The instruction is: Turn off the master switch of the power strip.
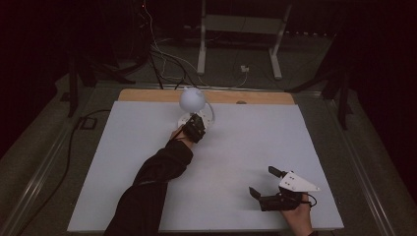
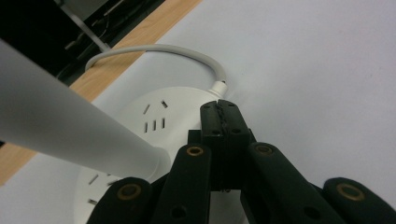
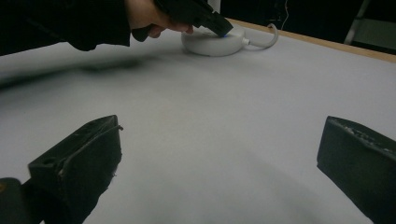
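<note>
High view: the lamp (image 1: 192,101), with a white globe on a round white base, stands near the far edge of the surface (image 1: 246,147). The left gripper (image 1: 195,129) rests against the base.

Left gripper view: jaws pressed together, tips on the socket base (image 2: 159,112) beside its cord (image 2: 187,51).

Right gripper view: the right gripper (image 3: 219,154) hovers over bare surface, jaws spread, well apart from the lamp.
</note>
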`<state>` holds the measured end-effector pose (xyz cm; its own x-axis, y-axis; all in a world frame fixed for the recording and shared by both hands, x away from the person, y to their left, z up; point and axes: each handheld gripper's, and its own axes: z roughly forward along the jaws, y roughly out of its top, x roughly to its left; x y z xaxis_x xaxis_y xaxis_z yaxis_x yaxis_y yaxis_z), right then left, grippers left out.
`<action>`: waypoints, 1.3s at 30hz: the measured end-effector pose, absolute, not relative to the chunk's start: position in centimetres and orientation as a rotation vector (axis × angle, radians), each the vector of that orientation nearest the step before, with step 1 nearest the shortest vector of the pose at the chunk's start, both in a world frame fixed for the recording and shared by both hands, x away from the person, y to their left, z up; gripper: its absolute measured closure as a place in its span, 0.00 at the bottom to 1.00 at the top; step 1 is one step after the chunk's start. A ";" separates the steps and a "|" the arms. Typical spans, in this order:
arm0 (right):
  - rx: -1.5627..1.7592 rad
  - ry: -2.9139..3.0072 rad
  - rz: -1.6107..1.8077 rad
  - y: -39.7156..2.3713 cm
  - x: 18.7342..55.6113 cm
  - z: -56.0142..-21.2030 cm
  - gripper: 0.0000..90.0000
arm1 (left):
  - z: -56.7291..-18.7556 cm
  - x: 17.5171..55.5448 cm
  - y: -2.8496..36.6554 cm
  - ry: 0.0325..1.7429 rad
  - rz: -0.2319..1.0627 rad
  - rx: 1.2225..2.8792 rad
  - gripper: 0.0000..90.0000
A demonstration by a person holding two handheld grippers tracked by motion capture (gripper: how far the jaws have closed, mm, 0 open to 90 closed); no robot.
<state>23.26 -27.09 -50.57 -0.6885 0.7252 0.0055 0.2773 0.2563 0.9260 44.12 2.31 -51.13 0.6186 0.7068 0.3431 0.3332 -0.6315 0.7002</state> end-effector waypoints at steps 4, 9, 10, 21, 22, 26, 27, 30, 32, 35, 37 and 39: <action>0.905 2.110 1.420 -27.1 23.2 -50.5 0.00 | -51.1 44.3 2.5 0.816 0.803 2.251 1.00; 0.905 2.109 1.423 -27.1 23.2 -50.5 0.00 | -50.9 44.4 2.3 0.809 0.804 2.281 1.00; 0.905 2.108 1.423 -27.1 23.2 -50.5 0.00 | -50.9 44.4 2.3 0.808 0.801 2.283 1.00; 0.913 2.105 1.427 -27.2 23.3 -50.5 0.00 | -50.3 44.2 2.5 0.784 0.810 2.248 1.00; 0.915 2.103 1.430 -27.3 23.3 -50.5 0.00 | -50.1 44.2 2.4 0.783 0.808 2.236 1.00; 0.916 2.103 1.432 -27.3 23.3 -50.5 0.00 | -49.3 43.8 2.3 0.777 0.787 2.222 1.00; 0.912 2.103 1.430 -27.3 23.3 -50.5 0.00 | -49.0 43.7 2.3 0.778 0.778 2.225 1.00; 0.909 2.101 1.431 -27.3 23.3 -50.5 0.00 | -48.6 43.4 2.2 0.773 0.762 2.234 1.00; 0.912 2.101 1.431 -27.3 23.3 -50.5 0.00 | -48.3 43.3 2.1 0.776 0.741 2.235 1.00; 0.912 2.099 1.431 -27.3 23.3 -50.5 0.00 | -48.0 43.0 2.1 0.790 0.721 2.221 0.79; 0.912 2.099 1.430 -27.3 23.3 -50.5 0.00 | -47.7 42.8 2.1 0.793 0.697 2.214 0.72; 0.913 2.100 1.429 -27.3 23.3 -50.5 0.00 | -47.4 42.6 2.1 0.800 0.660 2.206 0.56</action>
